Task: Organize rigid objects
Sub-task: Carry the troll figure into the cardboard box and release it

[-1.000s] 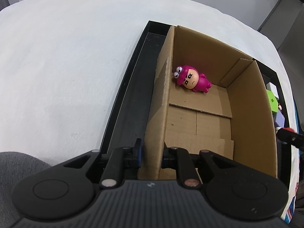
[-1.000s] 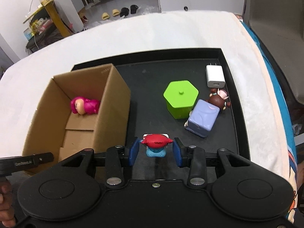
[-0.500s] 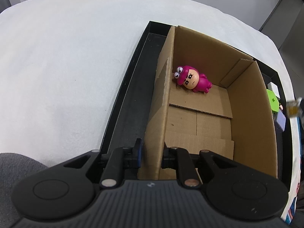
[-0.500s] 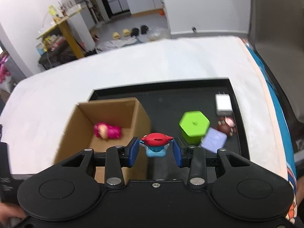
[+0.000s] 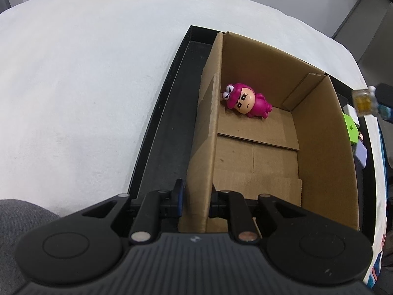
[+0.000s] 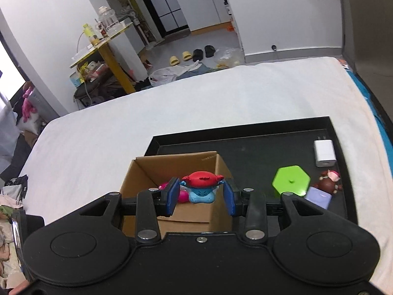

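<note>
Two pairs of tongs are at work here, each with its own job. The left tongs (image 5: 195, 196) are pinched narrow on the near wall of the open brown cardboard box (image 5: 319, 132), apparently so that the light box is kept from sliding on the black shallow tray (image 6: 245, 127) while it is being filled. The right tongs (image 6: 201, 193) are clamped on a small toy figure with a red cap and a blue body (image 6: 202, 188), which is held upright in the air above the box's right-hand rim, probably to be lowered inside. One pink plastic doll (image 5: 246, 100) is already lying on its back on the box floor by the far wall. Left out on the tray, well apart from the box, are a green hexagonal lidded container (image 6: 291, 180), a white plug-in charger (image 6: 324, 153), a lilac block (image 6: 319, 196) and a small brown figure (image 6: 329, 182), the last three close together. The tray is set on a bed covered in white cloth (image 6: 122, 123).
</note>
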Available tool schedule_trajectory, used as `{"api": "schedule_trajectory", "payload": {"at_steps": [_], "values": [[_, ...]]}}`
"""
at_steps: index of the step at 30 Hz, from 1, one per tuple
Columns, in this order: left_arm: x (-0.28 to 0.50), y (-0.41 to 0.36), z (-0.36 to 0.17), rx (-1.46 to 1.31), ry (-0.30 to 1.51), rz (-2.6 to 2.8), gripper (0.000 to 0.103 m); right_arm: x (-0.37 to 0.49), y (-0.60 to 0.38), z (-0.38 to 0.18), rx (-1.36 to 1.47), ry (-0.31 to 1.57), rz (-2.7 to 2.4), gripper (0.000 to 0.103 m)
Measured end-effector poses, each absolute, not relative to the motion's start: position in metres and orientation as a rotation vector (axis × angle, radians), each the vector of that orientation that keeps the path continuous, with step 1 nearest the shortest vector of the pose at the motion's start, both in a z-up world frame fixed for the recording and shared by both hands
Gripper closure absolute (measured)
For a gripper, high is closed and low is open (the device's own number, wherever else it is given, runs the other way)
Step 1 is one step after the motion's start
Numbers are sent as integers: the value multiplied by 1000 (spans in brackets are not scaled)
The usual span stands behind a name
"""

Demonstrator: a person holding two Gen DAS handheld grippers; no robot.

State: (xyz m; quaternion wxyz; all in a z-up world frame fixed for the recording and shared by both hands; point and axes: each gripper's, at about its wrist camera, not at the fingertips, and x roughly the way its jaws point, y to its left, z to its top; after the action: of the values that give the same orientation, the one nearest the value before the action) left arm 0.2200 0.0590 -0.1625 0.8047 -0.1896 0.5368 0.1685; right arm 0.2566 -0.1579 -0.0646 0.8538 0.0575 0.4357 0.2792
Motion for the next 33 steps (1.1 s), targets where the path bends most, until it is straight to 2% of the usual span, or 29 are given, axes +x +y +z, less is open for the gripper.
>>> {"api": "schedule_trajectory", "payload": {"at_steps": [17,33], "values": [[217,63,-162,-433,1144,343,86,270,-123,-92,71,924,623,64],[216,64,-158,-434,1141,349,85,274,-141,-78,117,931,617,52]]}}
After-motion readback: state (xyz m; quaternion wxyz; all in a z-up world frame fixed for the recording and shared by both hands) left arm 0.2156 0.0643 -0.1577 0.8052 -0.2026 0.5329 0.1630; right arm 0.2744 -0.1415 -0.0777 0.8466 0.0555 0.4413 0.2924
